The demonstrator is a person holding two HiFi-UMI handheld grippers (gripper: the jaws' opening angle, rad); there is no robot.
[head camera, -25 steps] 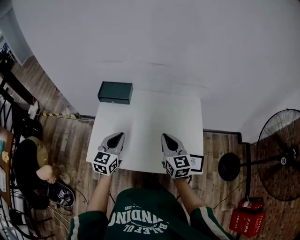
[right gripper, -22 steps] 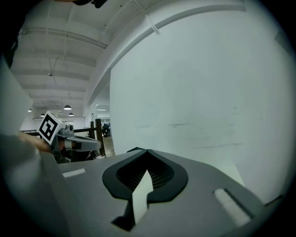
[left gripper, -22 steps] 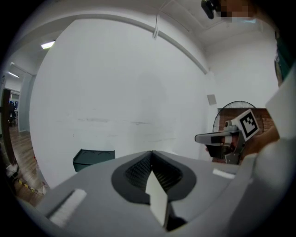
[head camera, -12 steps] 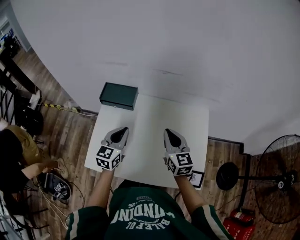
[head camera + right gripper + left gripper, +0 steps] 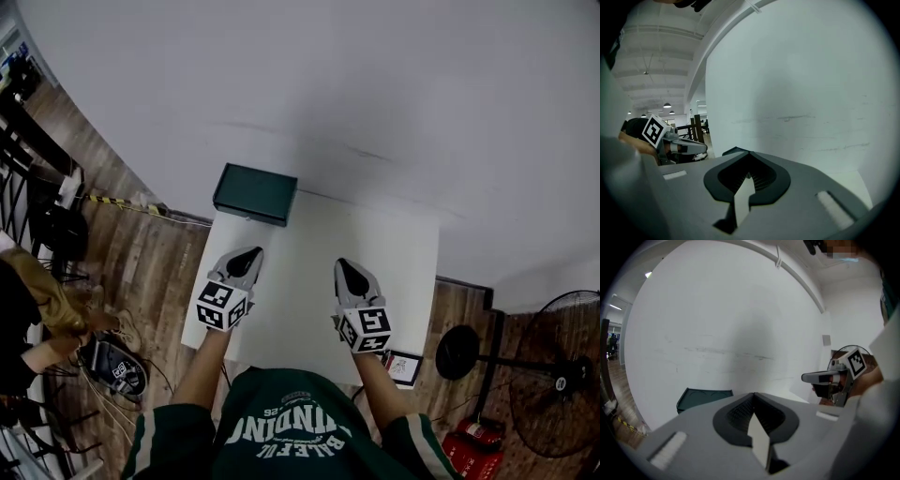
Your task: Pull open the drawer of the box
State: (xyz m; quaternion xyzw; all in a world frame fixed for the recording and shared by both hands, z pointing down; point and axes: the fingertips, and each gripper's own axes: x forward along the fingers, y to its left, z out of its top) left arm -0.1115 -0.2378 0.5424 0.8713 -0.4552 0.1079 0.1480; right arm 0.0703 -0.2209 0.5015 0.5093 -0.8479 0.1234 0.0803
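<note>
Grey jaws of my left gripper (image 5: 247, 257) are pressed together on nothing, and my right gripper (image 5: 344, 269) is the same (both hover over the white table (image 5: 298, 234)). The dark green box (image 5: 255, 194) sits at its far left corner, well apart.

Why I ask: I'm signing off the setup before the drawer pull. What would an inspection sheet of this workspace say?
Surface: white table, bare but for the box.
Job's things: dark green box at the far left corner; no drawer seen pulled out.
Clutter: marker card by the near right corner.
Grippers: left gripper and right gripper shut, empty, short of the box.
Cables: thin cables on the floor, left.
Surroundings: wood floor, white wall, fan at right.
</note>
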